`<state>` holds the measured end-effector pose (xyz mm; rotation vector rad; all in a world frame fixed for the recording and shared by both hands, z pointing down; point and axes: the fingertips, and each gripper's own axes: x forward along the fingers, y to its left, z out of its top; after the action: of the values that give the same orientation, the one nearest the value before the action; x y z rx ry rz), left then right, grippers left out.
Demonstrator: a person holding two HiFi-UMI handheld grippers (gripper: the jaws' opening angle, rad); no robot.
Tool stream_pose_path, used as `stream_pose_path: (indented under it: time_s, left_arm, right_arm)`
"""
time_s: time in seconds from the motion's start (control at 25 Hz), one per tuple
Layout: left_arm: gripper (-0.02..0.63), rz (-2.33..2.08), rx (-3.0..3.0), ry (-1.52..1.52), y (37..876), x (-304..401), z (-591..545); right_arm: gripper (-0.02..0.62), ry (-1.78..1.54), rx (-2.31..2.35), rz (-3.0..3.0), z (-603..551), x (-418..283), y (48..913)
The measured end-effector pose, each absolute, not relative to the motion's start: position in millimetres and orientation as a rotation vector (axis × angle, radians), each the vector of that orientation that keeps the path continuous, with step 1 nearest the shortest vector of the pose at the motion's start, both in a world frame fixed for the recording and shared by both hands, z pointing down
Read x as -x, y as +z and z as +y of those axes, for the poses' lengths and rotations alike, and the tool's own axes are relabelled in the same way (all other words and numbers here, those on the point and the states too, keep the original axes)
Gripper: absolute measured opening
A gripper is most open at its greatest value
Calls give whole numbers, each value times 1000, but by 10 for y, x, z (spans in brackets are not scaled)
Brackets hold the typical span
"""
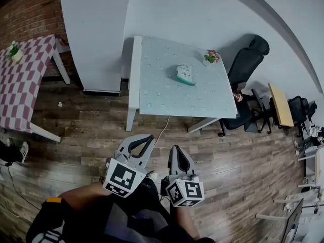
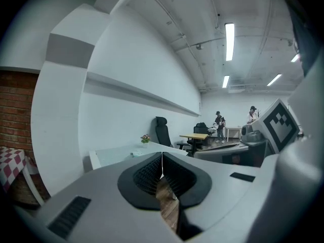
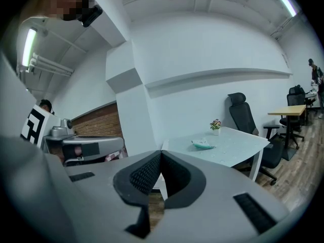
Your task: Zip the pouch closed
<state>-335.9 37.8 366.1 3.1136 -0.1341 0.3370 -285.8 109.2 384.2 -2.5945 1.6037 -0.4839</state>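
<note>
A teal and white pouch point(image 1: 185, 74) lies on a pale green table point(image 1: 157, 92) well ahead of me, near a small flower pot point(image 1: 211, 57). Both grippers hang over the wooden floor, short of the table and apart from the pouch. My left gripper point(image 1: 150, 137) is shut with nothing in it, and so is my right gripper point(image 1: 174, 148). In the left gripper view the pouch point(image 2: 136, 154) is a small shape just above the shut gripper point(image 2: 162, 153). In the right gripper view the pouch point(image 3: 203, 145) lies on the table point(image 3: 238, 148), right of the shut gripper point(image 3: 161, 152).
A black office chair point(image 1: 248, 59) stands at the table's right side. A red-checked table point(image 1: 25, 80) is at the left, a yellow-topped desk point(image 1: 281, 104) at the far right. A white cable point(image 1: 162, 130) runs along the floor from under the table. Two people point(image 2: 219, 123) stand far off.
</note>
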Motion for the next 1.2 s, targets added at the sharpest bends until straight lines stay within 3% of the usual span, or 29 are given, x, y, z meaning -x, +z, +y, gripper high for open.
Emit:
stream_pose_path:
  time_s: [0.56, 1.2]
  left_arm:
    - [12, -114, -3146, 387, 3569, 1781, 1110]
    - [12, -11, -3154, 459, 3745, 793, 1407]
  right_arm:
    - [15, -466, 2580, 1677, 1716, 1380, 3800]
    - [15, -535, 2618, 1711, 1952, 635, 4050]
